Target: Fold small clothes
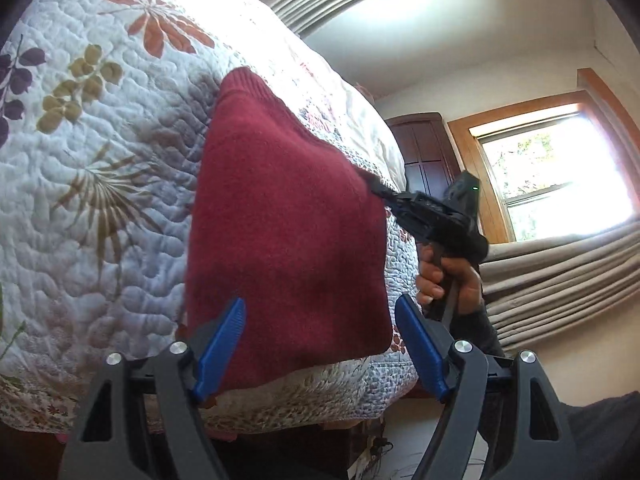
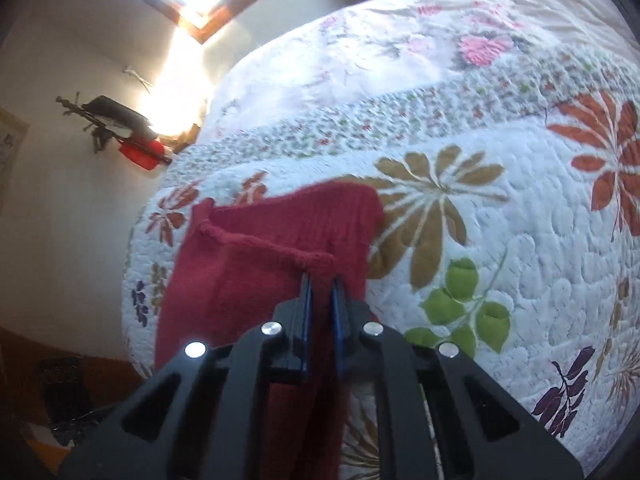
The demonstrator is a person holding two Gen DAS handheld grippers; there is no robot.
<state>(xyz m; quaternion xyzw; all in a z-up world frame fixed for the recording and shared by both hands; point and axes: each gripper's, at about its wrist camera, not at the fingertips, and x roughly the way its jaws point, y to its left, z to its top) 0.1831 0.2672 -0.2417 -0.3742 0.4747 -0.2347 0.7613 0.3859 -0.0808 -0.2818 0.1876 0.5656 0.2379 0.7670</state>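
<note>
A dark red knitted garment (image 1: 288, 224) lies folded on the floral quilt (image 1: 92, 184) near the bed's edge. My left gripper (image 1: 320, 340) stands open, its blue fingers on either side of the garment's near part, with nothing pinched. My right gripper (image 1: 380, 190), held by a hand (image 1: 448, 276), reaches the garment's far right edge in the left wrist view. In the right wrist view the right gripper (image 2: 321, 280) is shut on the rolled edge of the red garment (image 2: 256, 268), and its blue pads (image 2: 306, 312) stand nearly together with the knit between them.
The quilt (image 2: 500, 216) covers the whole bed. Beside the bed are grey curtains (image 1: 560, 280), a bright window (image 1: 560, 184) and a dark wooden cabinet (image 1: 428, 156). A red and black object (image 2: 128, 136) sits by the wall. The floor shows below the bed edge.
</note>
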